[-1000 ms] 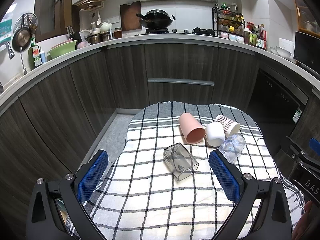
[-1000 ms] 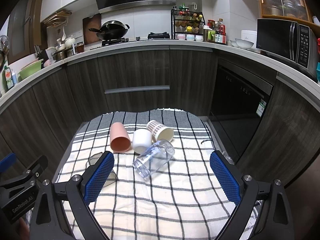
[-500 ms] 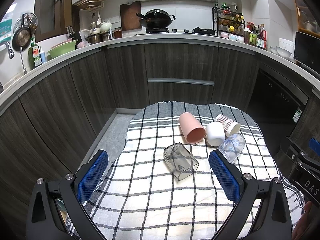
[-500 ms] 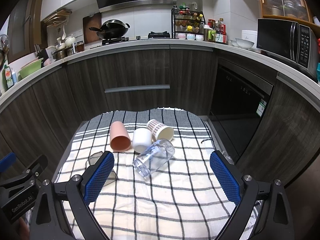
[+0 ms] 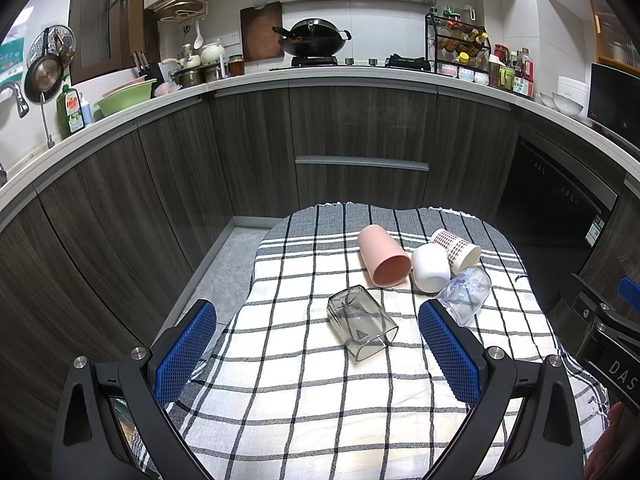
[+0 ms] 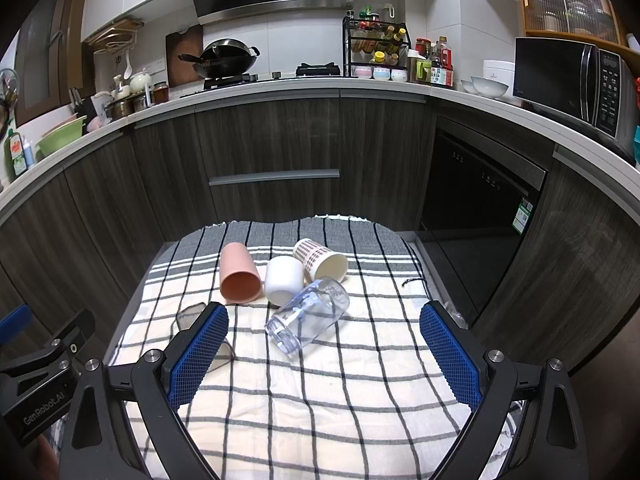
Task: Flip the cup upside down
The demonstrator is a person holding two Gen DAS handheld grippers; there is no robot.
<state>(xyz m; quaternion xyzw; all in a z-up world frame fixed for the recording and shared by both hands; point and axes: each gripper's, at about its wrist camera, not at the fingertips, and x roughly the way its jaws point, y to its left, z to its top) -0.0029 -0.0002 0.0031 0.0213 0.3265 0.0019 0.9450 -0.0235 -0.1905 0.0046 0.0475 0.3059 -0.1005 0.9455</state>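
Observation:
Several cups lie on their sides on a checked cloth (image 5: 304,392) over a small table. A smoky grey square cup (image 5: 362,322) lies nearest my left gripper (image 5: 318,354), which is open and empty, just short of it. A pink cup (image 5: 384,256), a white cup (image 5: 430,268), a patterned paper cup (image 5: 456,246) and a clear glass (image 5: 464,294) lie behind. In the right wrist view the clear glass (image 6: 307,314) lies ahead of my open, empty right gripper (image 6: 324,354); the grey cup (image 6: 192,316) is partly hidden by its left finger.
Dark kitchen cabinets (image 5: 360,148) curve around behind the table, with a countertop holding a wok (image 5: 312,38) and a spice rack (image 6: 376,50). A dishwasher (image 6: 480,200) stands at the right. The floor (image 5: 224,276) drops away at the table's left edge.

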